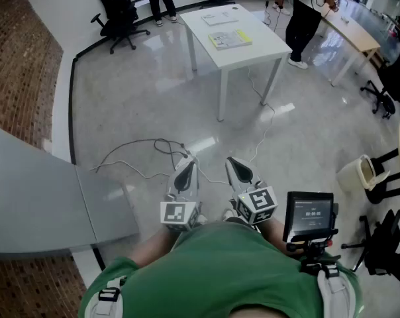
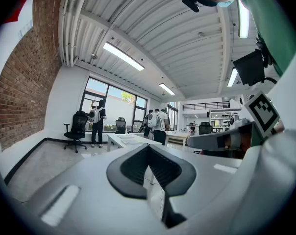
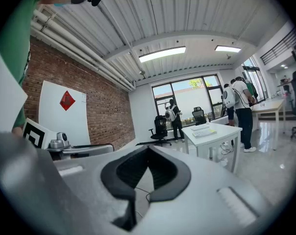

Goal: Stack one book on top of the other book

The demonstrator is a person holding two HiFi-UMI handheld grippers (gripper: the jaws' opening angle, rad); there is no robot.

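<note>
A white table [image 1: 261, 40] stands on the glossy grey floor [image 1: 140, 91] at the upper centre of the head view. Two books lie flat on its top, apart from each other: a pale book [image 1: 220, 18] toward the far edge and a yellowish book [image 1: 230, 40] nearer the frame's centre. Thin cables [image 1: 161, 148] trail across the floor lower down.

Glossy grey floor [image 1: 153, 98], brick wall [image 3: 106, 111], white table [image 1: 253, 48]

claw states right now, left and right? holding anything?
Left claw: closed, holding nothing.
Right claw: closed, holding nothing.
</note>
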